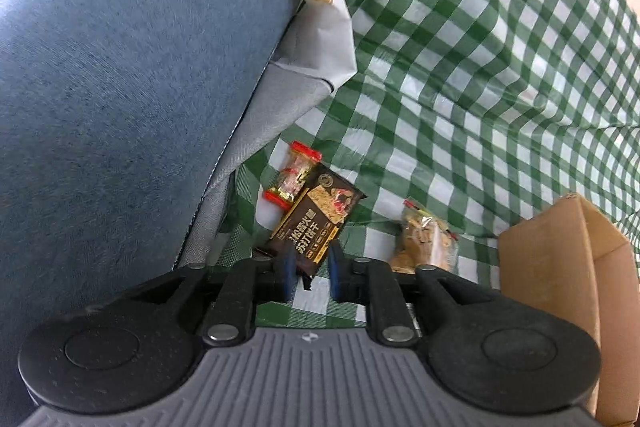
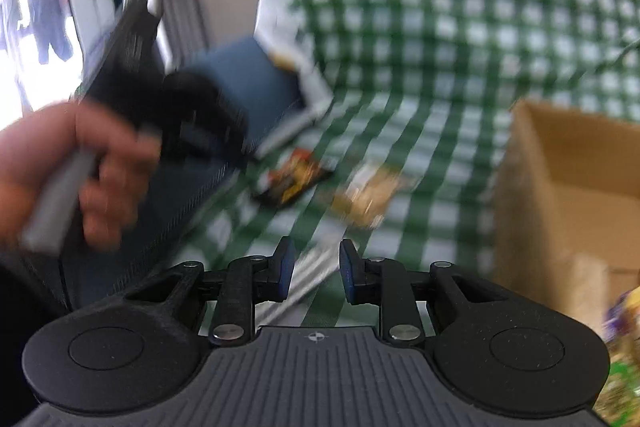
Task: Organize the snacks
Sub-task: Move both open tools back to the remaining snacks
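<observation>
Low over the green-checked cloth (image 1: 460,67), the left hand-held gripper (image 1: 312,269) points forward beside a blue cushion (image 1: 120,87), its blue pads apart with the bottom corner of a dark cracker packet (image 1: 318,219) between them; whether they touch it I cannot tell. Left of the packet lies a red-capped candy (image 1: 294,175), right of it a clear snack bag (image 1: 426,239), then a cardboard box (image 1: 568,267). Further right, the right hand-held gripper (image 2: 316,273) hovers released above the cloth, its blurred view showing a hand (image 2: 68,167) gripping the left tool.
</observation>
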Demonstrator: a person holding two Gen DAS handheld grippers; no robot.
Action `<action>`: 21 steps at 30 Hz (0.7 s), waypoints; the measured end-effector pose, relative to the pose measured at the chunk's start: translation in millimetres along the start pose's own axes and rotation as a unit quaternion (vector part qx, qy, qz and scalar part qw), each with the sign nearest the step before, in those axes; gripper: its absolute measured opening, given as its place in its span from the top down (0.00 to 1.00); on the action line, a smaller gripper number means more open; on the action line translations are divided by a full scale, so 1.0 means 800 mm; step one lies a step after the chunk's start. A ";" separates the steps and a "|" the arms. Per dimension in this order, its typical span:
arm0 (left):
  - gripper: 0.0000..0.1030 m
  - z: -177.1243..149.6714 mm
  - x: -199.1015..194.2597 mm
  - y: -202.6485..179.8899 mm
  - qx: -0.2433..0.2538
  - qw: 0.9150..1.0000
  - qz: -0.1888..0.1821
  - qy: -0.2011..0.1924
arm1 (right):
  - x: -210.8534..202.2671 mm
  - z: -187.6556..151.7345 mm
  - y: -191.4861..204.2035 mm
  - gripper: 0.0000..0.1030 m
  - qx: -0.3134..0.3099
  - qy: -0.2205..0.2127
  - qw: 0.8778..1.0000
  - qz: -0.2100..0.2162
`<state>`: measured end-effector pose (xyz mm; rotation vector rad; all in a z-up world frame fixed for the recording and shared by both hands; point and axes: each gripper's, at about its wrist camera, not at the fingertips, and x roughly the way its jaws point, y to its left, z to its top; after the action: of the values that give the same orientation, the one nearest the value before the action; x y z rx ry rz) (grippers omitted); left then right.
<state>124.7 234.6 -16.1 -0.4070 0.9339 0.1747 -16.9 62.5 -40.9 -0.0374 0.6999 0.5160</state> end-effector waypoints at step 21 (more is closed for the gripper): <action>0.40 0.005 0.079 -0.041 0.125 0.991 0.048 -0.010 | 0.107 -0.025 0.027 0.34 0.036 0.085 0.996 0.004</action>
<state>175.0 204.8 -56.3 -0.1289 0.9419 0.1461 16.3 115.2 -106.4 -0.0104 0.8844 0.4981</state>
